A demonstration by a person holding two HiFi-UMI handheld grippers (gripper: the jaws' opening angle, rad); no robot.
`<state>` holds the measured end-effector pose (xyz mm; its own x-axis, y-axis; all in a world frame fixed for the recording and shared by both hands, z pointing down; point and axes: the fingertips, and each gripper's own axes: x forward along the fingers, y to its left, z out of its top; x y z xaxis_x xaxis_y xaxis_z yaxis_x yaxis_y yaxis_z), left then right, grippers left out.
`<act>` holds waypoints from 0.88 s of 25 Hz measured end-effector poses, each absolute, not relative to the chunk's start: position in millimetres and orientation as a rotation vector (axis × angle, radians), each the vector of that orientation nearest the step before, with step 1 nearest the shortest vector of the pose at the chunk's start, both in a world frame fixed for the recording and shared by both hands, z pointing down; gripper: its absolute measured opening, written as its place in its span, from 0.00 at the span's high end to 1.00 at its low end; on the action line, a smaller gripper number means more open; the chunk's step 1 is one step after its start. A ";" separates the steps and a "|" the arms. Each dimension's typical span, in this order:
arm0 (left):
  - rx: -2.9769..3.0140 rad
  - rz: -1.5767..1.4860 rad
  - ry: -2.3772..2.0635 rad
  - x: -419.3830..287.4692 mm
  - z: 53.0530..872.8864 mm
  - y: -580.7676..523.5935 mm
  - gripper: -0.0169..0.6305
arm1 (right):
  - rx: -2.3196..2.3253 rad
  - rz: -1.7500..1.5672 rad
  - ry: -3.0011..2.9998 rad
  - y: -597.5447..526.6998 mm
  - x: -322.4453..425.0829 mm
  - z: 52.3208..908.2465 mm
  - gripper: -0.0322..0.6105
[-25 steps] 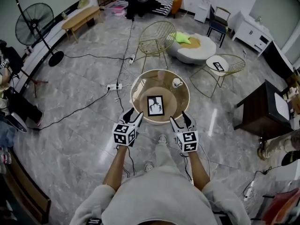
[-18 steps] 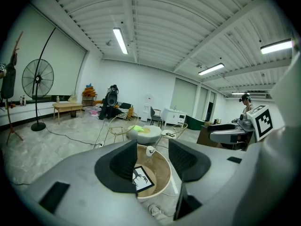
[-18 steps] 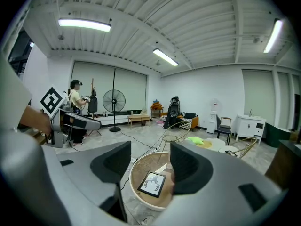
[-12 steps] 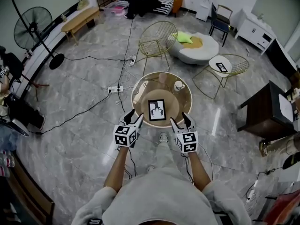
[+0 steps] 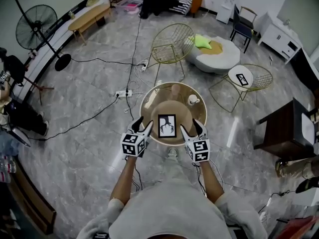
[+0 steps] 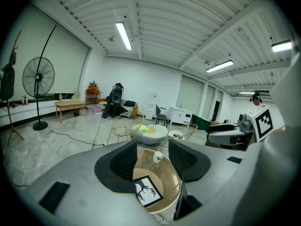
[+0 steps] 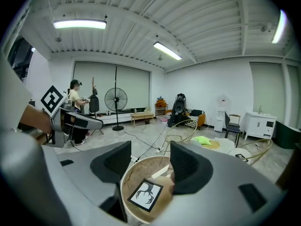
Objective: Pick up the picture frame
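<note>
A black picture frame with a white picture of a dark branching shape lies flat on the round glass table, near its front edge. It also shows in the left gripper view as the frame and in the right gripper view as the frame. My left gripper hovers open just left of the frame. On the frame's right side my right gripper is open too. Neither touches it. The left gripper and right gripper both have empty jaws.
A white cup stands on the table's far right part. Two gold wire chairs and a white pouf stand beyond the table. A power strip with cables lies on the floor at left. A dark cabinet stands at right.
The person has stepped closer to the table. Both grippers now flank the frame instead of sitting short of the table's rim. Jaws stay open.
</note>
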<state>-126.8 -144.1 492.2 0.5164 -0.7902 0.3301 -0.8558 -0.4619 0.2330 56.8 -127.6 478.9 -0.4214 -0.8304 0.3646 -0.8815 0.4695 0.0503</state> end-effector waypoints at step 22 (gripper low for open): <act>2.183 0.350 -1.437 -97.9 540.3 -264.4 0.66 | 1.216 0.360 -2.437 -281.6 74.3 525.3 0.57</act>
<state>-97.9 -264.4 540.3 0.4098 -0.7819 0.4698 -0.9104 -0.3183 0.2643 74.3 -281.6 525.3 -0.5462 -0.7050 0.4524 -0.8057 0.5900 -0.0533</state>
